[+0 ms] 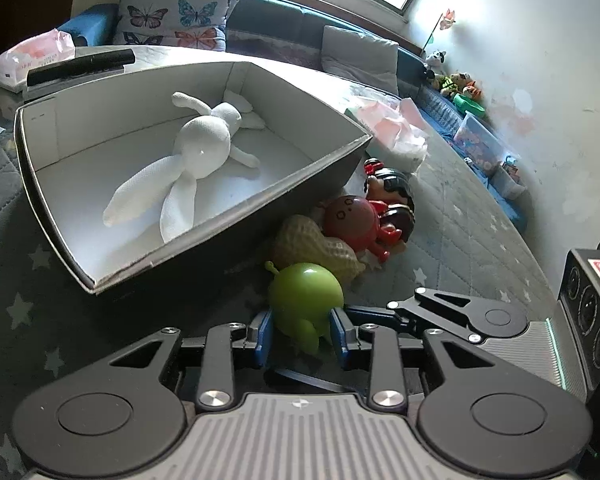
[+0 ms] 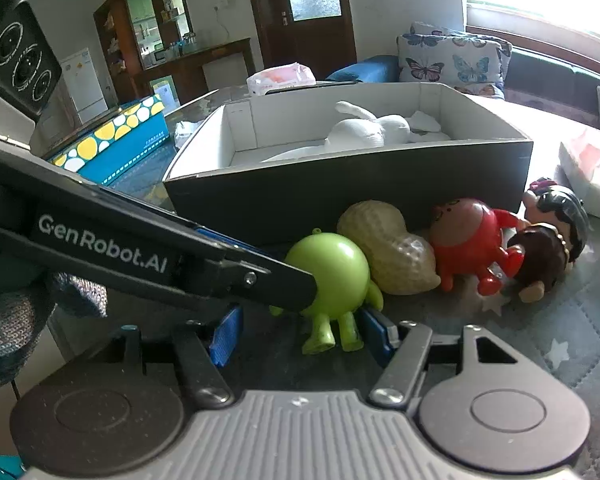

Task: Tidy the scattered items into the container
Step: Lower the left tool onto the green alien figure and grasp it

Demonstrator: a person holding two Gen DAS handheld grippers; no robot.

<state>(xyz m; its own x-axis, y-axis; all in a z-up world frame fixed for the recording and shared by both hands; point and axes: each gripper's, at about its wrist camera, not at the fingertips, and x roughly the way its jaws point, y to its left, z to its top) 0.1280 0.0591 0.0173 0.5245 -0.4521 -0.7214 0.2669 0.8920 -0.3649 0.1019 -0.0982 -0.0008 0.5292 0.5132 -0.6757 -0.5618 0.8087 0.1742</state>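
A green round toy figure (image 1: 306, 300) (image 2: 332, 268) lies on the star-patterned quilt in front of the dark box (image 1: 260, 204) (image 2: 340, 192). My left gripper (image 1: 300, 332) is shut on it, blue pads against both its sides. My right gripper (image 2: 300, 336) stands open around the figure's legs; its left pad is clear of the toy. Beside the green toy lie a peanut-shaped toy (image 1: 316, 244) (image 2: 388, 248), a red figure (image 1: 356, 220) (image 2: 468, 232) and a dark-haired doll (image 1: 396, 192) (image 2: 560, 208). A white cloth rabbit (image 1: 204, 148) (image 2: 360, 132) lies inside the box.
Tissue packs sit behind (image 1: 36, 56) and right of the box (image 1: 396, 132). A butterfly pillow (image 1: 176, 12) leans on the sofa. A blue box with yellow spots (image 2: 112, 140) stands left. More toys and bins (image 1: 480, 136) line the wall.
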